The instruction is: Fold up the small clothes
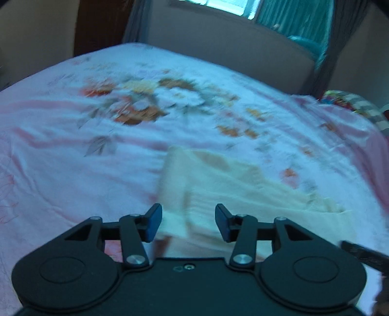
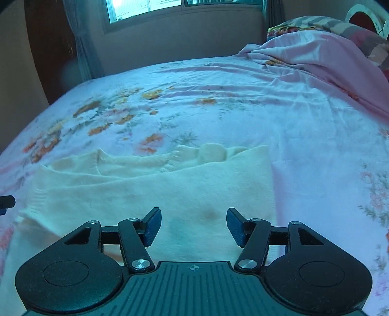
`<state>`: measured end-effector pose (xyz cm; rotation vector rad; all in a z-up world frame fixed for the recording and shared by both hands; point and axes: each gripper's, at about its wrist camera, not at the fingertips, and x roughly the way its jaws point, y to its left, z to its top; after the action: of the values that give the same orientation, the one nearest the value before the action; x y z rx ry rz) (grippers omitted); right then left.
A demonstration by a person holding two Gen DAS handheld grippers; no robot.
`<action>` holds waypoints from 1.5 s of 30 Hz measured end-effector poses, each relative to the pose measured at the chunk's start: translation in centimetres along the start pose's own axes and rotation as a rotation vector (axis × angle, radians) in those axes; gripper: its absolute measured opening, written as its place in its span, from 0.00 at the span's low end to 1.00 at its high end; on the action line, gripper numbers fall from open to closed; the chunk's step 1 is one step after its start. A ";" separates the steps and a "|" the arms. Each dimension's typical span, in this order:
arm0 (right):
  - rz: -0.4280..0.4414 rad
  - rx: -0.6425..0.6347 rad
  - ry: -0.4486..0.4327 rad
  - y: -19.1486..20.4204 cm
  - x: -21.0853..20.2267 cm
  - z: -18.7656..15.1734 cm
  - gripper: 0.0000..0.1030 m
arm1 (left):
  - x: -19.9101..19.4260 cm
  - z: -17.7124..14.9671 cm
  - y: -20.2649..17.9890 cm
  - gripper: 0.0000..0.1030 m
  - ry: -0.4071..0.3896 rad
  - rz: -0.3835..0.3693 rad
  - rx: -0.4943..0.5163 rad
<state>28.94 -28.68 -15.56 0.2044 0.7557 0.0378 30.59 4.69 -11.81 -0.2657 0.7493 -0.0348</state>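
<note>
We are holding the left claw (image 1: 187, 222) with its blue pads apart and nothing pinched between them, hovering just above the near left part of the cream garment (image 1: 233, 189). We are keeping the right claw (image 2: 193, 226) spread as well, its pads clear of the cloth, over the garment's (image 2: 150, 192) broad middle, where a small brownish stain is showing between the pads. The garment is lying flat on the bed (image 2: 243, 107), partly folded, with a layer doubled over along its far edge and a small flap sticking up there. The left wrist view is blurring, so finer folds on that side are hard to read. Around the garment we are seeing only the flowered pink sheet, wrinkled to the right, where a bunched pink cover (image 2: 316, 53) and a patterned pillow (image 2: 323, 24) are piling up. A window (image 2: 145, 9) and curtain (image 1: 287, 21) are standing beyond the bed. A dark edge of the other tool is poking into each view's side.
</note>
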 end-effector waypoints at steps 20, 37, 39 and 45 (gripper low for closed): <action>-0.088 -0.121 0.105 1.0 3.1 -2.1 0.64 | 6.4 -4.0 -5.0 0.56 0.159 0.049 0.263; -0.094 -0.178 0.090 -0.3 7.8 3.3 0.65 | 11.4 1.0 -2.7 0.69 0.139 0.097 0.265; -0.059 -0.087 0.075 -2.4 7.8 3.1 0.65 | 11.2 1.0 -2.3 0.69 0.133 0.080 0.263; -0.065 -0.031 -0.024 -4.3 4.6 4.5 0.65 | 9.8 2.2 -1.7 0.58 0.087 0.080 0.240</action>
<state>35.18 -33.13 -16.36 0.1508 0.7371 -0.0143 39.40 2.31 -16.37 -0.0056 0.8333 -0.0607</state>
